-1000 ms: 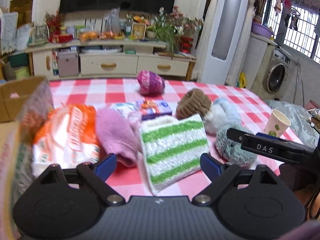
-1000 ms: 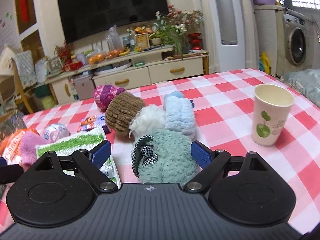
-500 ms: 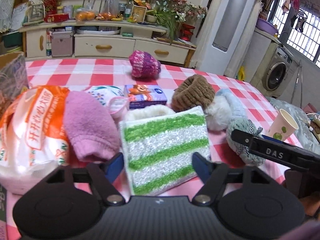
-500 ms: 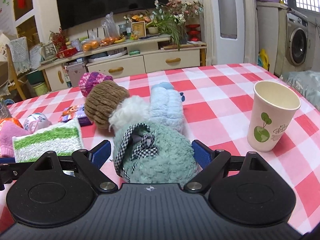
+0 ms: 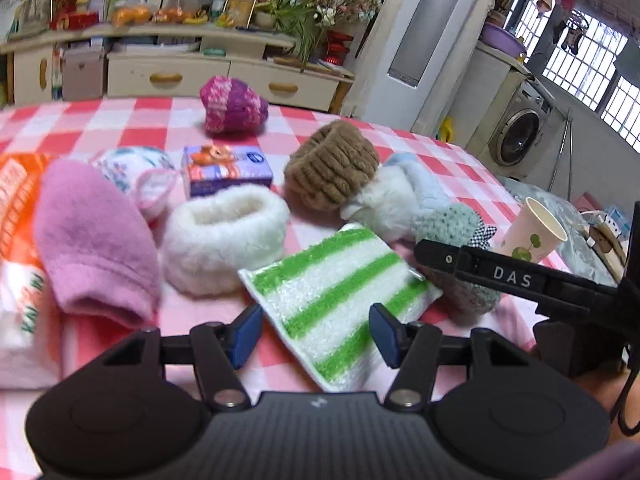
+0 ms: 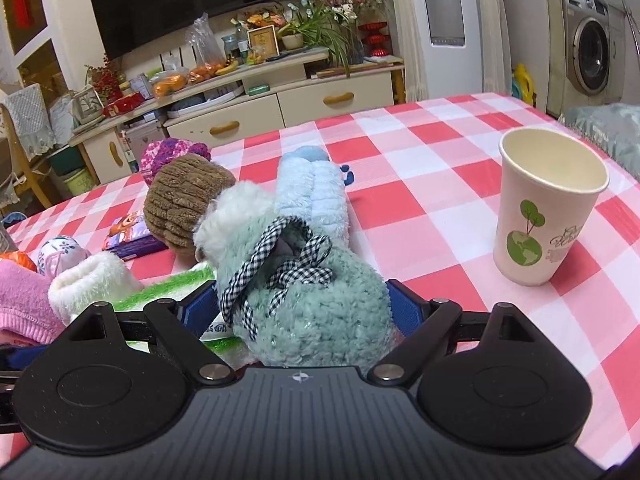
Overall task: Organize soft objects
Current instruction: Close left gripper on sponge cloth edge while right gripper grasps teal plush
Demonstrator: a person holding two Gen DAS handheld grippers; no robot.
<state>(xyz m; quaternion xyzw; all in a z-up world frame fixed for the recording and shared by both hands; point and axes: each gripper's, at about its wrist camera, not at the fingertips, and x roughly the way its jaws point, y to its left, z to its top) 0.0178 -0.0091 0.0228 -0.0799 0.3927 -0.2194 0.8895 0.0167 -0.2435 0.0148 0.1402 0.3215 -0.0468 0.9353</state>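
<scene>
Soft items lie on a red-checked tablecloth [image 6: 432, 168]. My left gripper [image 5: 316, 330] is open, its blue pads on either side of the near corner of a green-and-white striped cloth [image 5: 340, 300]. Behind it sit a white fluffy cuff [image 5: 224, 236], a pink fleece sock [image 5: 92, 240], a brown knit hat [image 5: 332, 164] and a purple knit hat [image 5: 234, 106]. My right gripper [image 6: 304, 308] is open around a teal fluffy pouch [image 6: 316, 304] with a checked ribbon; its pads sit close to both sides. A light blue plush [image 6: 312, 196] lies behind it.
A paper cup [image 6: 548, 204] stands at the right of the table. A purple tissue pack [image 5: 226, 168] and an orange-and-white plastic bag [image 5: 16, 248] lie at the left. A TV cabinet [image 6: 280, 96] and a washing machine [image 6: 592, 56] stand beyond the table.
The left gripper has moved forward and right, and the striped cloth now lies flatter and turned, uncovering the white cuff. The right gripper has moved in so that the teal pouch lies between its pads.
</scene>
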